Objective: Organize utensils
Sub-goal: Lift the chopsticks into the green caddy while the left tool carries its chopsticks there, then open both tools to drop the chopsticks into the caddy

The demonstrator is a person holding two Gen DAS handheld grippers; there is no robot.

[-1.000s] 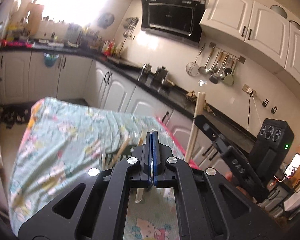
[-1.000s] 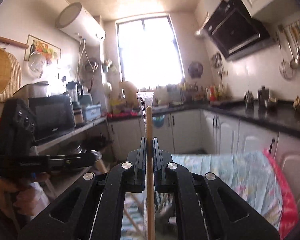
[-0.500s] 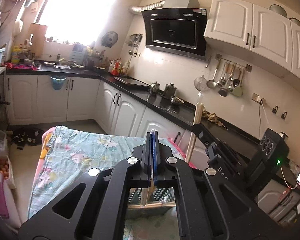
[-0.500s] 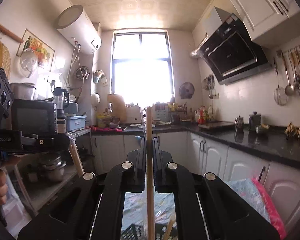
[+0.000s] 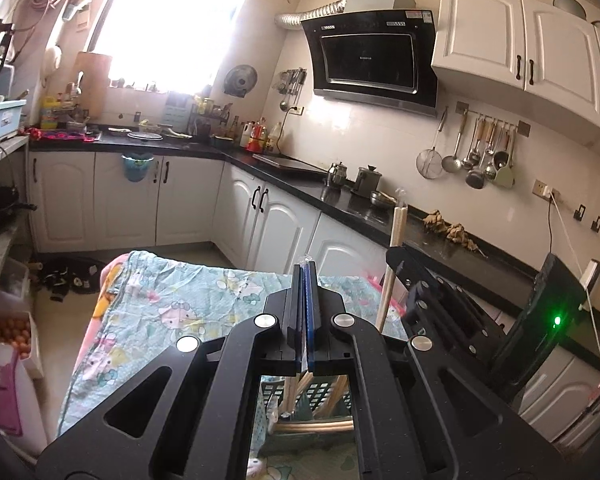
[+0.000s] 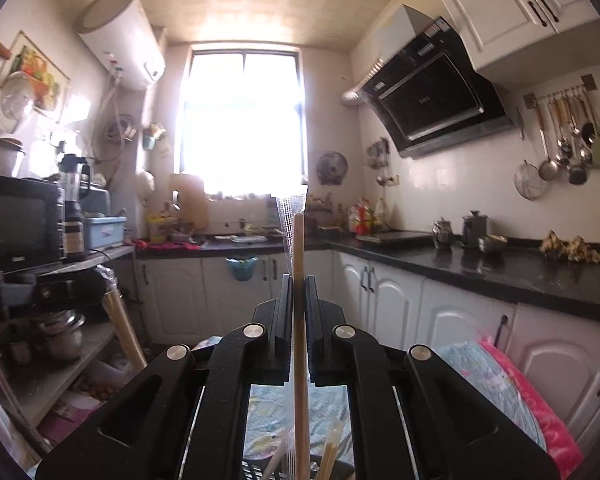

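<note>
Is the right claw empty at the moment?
No, the right claw is shut on a long, thin wooden stick in a clear plastic sleeve, which stands upright between its black fingers.

Daylight floods through the tall, overexposed kitchen window, so I see washed-out glare around it. The glossy black counter reflects it; fisheye edges curve and darken.
</note>
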